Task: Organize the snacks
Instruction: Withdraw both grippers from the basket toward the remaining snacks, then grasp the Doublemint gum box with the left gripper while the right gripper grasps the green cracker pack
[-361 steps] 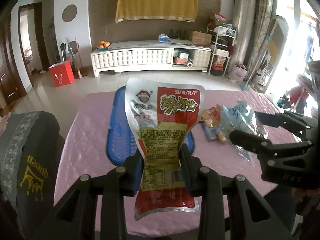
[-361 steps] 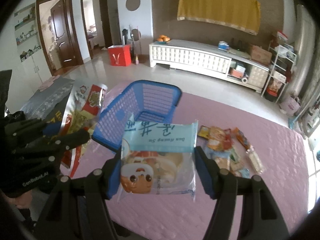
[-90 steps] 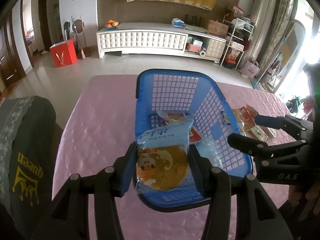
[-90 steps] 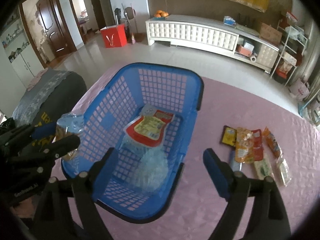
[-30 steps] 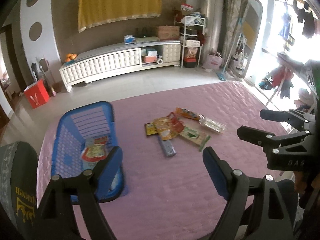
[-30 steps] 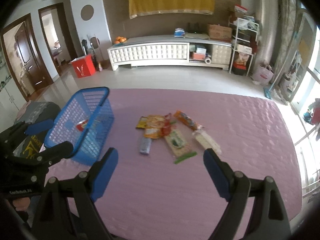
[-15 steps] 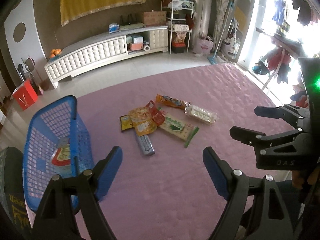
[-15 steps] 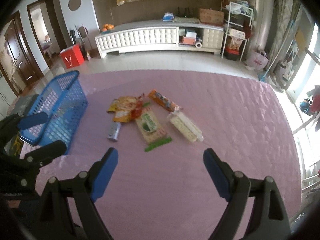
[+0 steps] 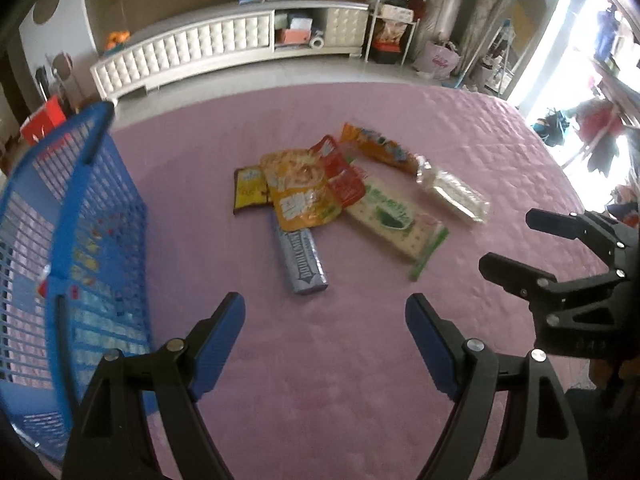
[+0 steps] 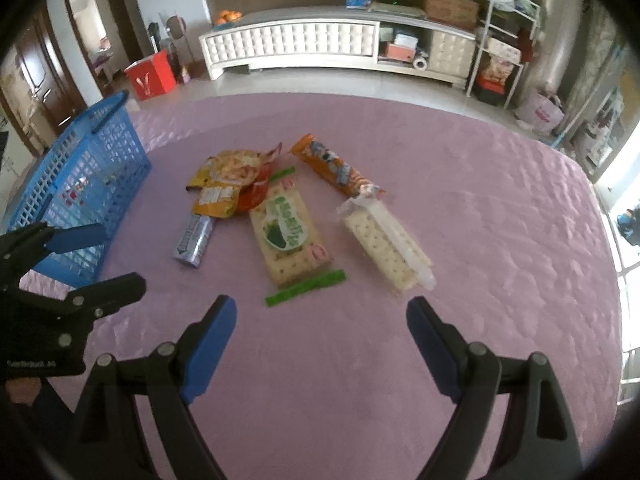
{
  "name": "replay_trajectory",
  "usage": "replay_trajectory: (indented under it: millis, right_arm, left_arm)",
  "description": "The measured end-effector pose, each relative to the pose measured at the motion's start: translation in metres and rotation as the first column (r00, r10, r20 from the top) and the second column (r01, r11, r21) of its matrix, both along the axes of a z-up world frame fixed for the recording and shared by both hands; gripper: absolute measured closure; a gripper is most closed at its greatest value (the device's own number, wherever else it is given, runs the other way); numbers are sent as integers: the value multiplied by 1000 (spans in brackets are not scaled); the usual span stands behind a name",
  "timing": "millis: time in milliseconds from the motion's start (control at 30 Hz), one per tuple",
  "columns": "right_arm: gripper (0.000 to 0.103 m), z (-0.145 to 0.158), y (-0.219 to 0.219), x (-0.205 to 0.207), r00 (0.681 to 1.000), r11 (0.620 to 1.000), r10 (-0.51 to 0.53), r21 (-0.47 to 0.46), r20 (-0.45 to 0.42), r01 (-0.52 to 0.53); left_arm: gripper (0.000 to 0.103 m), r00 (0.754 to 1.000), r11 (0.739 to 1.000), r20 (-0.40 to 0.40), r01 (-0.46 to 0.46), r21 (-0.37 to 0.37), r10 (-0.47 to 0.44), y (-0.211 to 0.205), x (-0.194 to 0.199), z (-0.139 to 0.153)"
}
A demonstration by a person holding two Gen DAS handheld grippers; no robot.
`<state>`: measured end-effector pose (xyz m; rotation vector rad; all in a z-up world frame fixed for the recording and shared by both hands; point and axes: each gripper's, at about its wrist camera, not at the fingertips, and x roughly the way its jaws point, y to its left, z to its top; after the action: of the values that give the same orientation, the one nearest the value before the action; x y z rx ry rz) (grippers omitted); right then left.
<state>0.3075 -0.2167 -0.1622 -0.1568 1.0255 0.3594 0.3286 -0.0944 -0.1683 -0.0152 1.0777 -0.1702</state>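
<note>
Right wrist view: right gripper (image 10: 320,316) agape, level above the snacks (image 10: 286,224).

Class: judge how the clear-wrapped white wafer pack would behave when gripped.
The wafer pack looks long and flat, so probably fairly stiff and unlikely to roll. Its glossy clear wrap may be slippery, and its contents probably crack if squeezed hard.

The blue basket (image 9: 72,240) is blurring and running off the left edge, its contents showing only as specks through the mesh. The yellow pouch (image 9: 298,184) is covering parts of the neighbouring packets, whose print is reading too small.
</note>
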Motion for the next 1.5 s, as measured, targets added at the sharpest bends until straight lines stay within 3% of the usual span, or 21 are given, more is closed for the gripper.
replay_trajectory:
  millis: [200,333,400,533,700,833,1100,1200,1367,1500]
  right_arm:
    - [13,-24,16,25,999,1000,29,9,-33,-29]
    - [14,-40,28,39,996,997,66,-24,-61,-68]
    - [15,-46,30,43,995,996,76,-44,-62,-78]
    - [23,-53,32,51,993,994,102,-40,-67,-105]
    - [30,-59,34,61,991,995,104,15,-81,-103]
    - [30,-60,35,59,989,991,135,28,-60,-134]
    - [30,-63,48,49,971,970,240,-40,-18,-240]
    - [30,-63,45,54,974,974,225,-15,-5,-225]
    - [30,-63,45,62,979,979,204,5,22,-205]
    - [33,-64,46,60,976,978,211,-9,56,-210]
  left_arm:
    - [22,1000,1000,-11,-17,17,18,2,20,-21]
    - [22,999,997,-1,-54,59,55,6,34,-33]
    - [23,998,997,-13,-57,43,58,10,40,-38]
    - [23,998,998,-18,-58,39,59,13,50,-42]
    - [36,998,997,-31,-56,58,57,12,59,-49]
    - [36,996,995,-52,-72,76,76,16,65,-55]
    - [44,998,991,-57,-12,134,20,3,68,-60]
    - [52,998,995,-66,-17,94,24,4,71,-60]
    - [69,998,995,-63,-16,96,23,-3,76,-58]
    - [72,998,995,-61,-25,101,31,-9,76,-59]
